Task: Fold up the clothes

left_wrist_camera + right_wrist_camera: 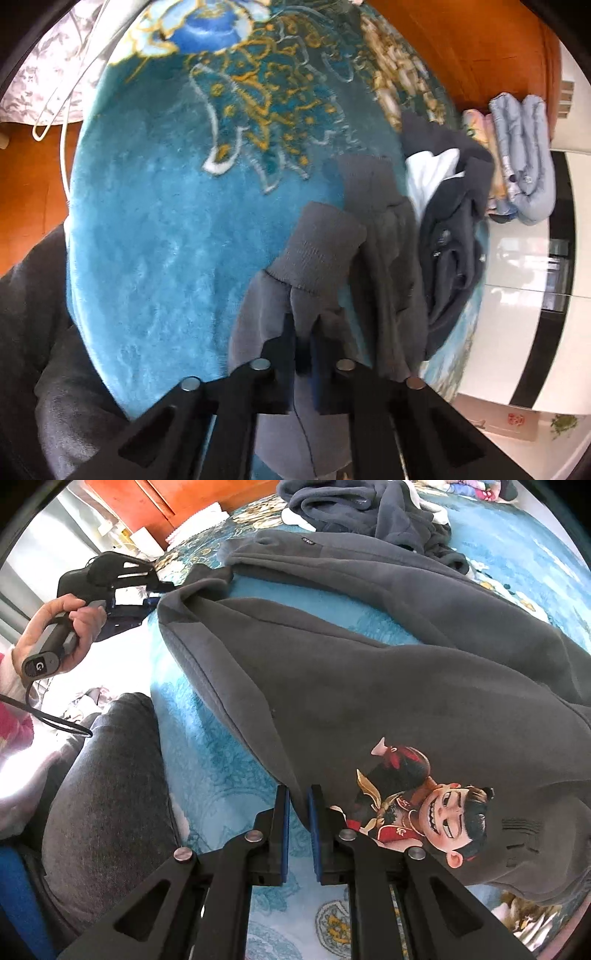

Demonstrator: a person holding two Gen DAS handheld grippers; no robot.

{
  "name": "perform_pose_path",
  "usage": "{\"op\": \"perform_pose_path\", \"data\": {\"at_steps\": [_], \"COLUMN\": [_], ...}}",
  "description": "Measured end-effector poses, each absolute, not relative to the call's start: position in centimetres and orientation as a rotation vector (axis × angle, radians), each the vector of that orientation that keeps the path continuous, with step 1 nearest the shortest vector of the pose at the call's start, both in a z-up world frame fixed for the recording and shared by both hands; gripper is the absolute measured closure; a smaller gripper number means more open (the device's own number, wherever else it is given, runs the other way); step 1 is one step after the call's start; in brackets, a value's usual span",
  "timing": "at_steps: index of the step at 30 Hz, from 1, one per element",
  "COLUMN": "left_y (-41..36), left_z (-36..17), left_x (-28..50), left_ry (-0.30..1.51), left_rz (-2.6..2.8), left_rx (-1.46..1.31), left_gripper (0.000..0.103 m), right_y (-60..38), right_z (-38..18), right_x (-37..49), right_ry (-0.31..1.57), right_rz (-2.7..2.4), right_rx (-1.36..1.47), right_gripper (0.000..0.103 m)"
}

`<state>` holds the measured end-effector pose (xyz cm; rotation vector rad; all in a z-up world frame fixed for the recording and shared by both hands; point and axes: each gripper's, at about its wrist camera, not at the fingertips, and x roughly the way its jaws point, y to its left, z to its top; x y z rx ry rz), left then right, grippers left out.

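Left gripper (303, 332): pointed steeply downward, jaws closed on grey fabric pinched between the pads. In the right wrist view it sits far left, held by the person's left hand (62, 635), fingers wrapped round the handle, with a pink sleeve (11, 686) at the wrist.

Right gripper (298, 805): pointed steeply downward, jaws nearly together, a narrow gap between the blue pads (285, 830), the garment's edge caught between the tips.

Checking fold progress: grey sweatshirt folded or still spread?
Mostly spread: grey sweatshirt lies open on the blue blanket, cartoon print showing, sleeve stretched out.
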<state>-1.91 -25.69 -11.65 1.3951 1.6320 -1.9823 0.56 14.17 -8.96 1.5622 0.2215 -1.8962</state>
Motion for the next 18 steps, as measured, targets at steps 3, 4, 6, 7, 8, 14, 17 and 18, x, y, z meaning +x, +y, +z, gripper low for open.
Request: {"op": "perform_pose_path", "data": {"at_steps": [3, 4, 6, 7, 8, 14, 17, 18], "left_y": [-26.8, -27.3, -28.5, -29.0, -29.2, -29.8, -30.1, -30.2], "left_z": [-9.9, -9.7, -9.4, -9.5, -10.0, -12.5, -12.9, -12.6], "left_x": [-1.2, -1.2, -0.1, 0.4, 0.8, 2.4, 2.6, 3.1], "left_ry": [1.603, 1.584, 1.55, 1.544, 1.552, 1.633, 1.681, 1.689], "left_rz": [-2.045, -2.059, -2.063, -2.056, -2.042, -1.978, -1.961, -1.964], "left_rx": [1.304, 1.272, 1.235, 1.232, 1.235, 1.236, 1.232, 1.231], "left_gripper": [0.098, 0.098, 0.098, 0.098, 0.098, 0.098, 0.098, 0.098], "right_y": [15.5, 16.7, 19.3, 21.1, 22.9, 33.2, 36.7, 37.5], "right_z": [-7.8, -7.1, -5.9, -5.6, -5.5, -8.3, -10.2, -10.7], "right_x": [0.2, 0.0, -0.3, -0.5, -0.6, 0.0, 0.5, 0.6], "right_ry": [0.185, 0.144, 0.05, -0.03, -0.116, -0.786, -1.135, -1.224], "right_rz": [-1.942, -1.982, -2.059, -2.095, -2.124, -2.2, -2.215, -2.226], "right_rx": [1.56, 1.56, 1.564, 1.585, 1.613, 1.794, 1.803, 1.773], "right_gripper": [0.085, 0.082, 0.062, 0.06, 0.06, 0.042, 0.042, 0.042]}}
